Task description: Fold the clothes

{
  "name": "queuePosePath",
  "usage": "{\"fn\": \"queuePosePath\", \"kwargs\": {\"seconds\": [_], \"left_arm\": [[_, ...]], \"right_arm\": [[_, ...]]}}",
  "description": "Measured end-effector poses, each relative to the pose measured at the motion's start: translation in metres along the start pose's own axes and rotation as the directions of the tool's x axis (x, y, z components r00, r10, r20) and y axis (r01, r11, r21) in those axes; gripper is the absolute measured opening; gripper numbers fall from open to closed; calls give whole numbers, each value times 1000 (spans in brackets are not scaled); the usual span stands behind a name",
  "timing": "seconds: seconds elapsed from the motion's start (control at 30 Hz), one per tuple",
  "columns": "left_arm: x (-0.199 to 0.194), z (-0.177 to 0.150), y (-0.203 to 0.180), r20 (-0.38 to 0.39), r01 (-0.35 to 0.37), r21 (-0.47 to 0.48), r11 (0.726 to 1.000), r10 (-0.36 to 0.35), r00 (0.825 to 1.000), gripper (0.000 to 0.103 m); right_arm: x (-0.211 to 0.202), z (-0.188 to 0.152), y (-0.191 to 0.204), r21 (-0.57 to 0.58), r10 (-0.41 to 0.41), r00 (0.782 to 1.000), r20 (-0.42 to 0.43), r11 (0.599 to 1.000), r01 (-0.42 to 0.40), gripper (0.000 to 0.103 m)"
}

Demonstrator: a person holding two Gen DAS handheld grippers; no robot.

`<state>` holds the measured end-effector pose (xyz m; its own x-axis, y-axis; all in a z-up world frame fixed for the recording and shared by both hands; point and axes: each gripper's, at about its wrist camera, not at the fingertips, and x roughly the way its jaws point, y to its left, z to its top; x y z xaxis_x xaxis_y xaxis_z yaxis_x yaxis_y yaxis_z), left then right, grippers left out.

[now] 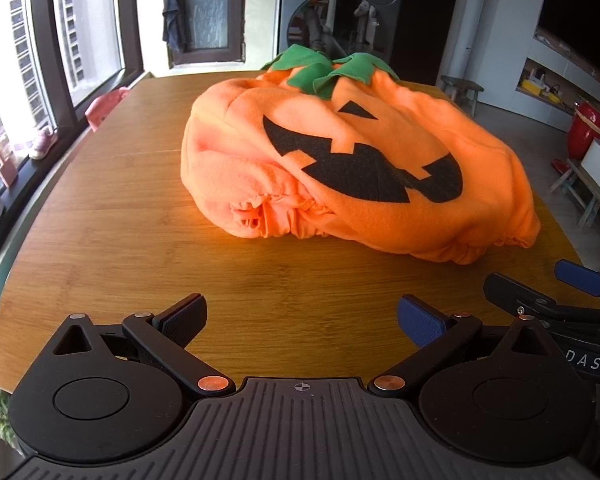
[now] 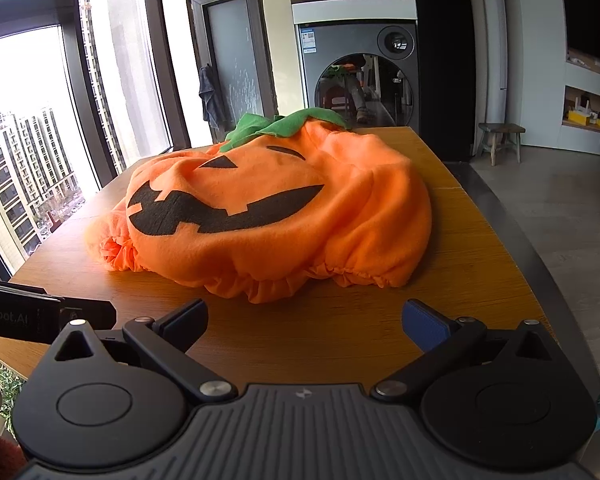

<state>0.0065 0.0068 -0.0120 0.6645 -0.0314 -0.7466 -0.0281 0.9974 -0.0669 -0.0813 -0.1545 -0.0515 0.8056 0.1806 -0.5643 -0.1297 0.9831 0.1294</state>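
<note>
Left wrist view: 1 orange pumpkin costume [image 1: 352,160] lies mid table [image 1: 120,220], long axis running near-right to far-left, green leaf collar [image 1: 324,70] twd far edge, gathered hem twd near edge. Left gripper [image 1: 302,320] jaws wide, empty, short of hem.

Right wrist view: same costume [image 2: 276,208], black grin facing up; right gripper [image 2: 304,322] wide, empty, near hem w/o touching

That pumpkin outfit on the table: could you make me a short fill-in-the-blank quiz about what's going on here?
1. The pumpkin outfit lies on a ____ table.
2. The leaves at its collar are ____.
3. Both the left tool and the right tool are ____, holding nothing.

Missing words: wooden; green; open
</note>
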Motion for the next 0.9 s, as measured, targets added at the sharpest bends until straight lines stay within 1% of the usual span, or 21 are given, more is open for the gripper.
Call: {"fn": "queuePosePath", "kwargs": {"seconds": [0.33,0.57,0.73,0.9], "left_arm": [[0,0,1,0,-1,-2,1000,1,1000,103],[0,2,4,-1,4,-10,1000,-4,1000,103],[5,3,8,-24,5,-26,1000,-6,1000,103],[5,7,6,-17,5,8,1000,-5,1000,103]], "right_arm": [[-2,0,2,-5,-1,1000,9,1000,1,103],[-3,1,0,-5,-16,1000,18,1000,16,103],[-4,2,1,-21,-22,1000,22,1000,22,103],[-3,4,5,-67,-22,999,30,997,24,103]]}}
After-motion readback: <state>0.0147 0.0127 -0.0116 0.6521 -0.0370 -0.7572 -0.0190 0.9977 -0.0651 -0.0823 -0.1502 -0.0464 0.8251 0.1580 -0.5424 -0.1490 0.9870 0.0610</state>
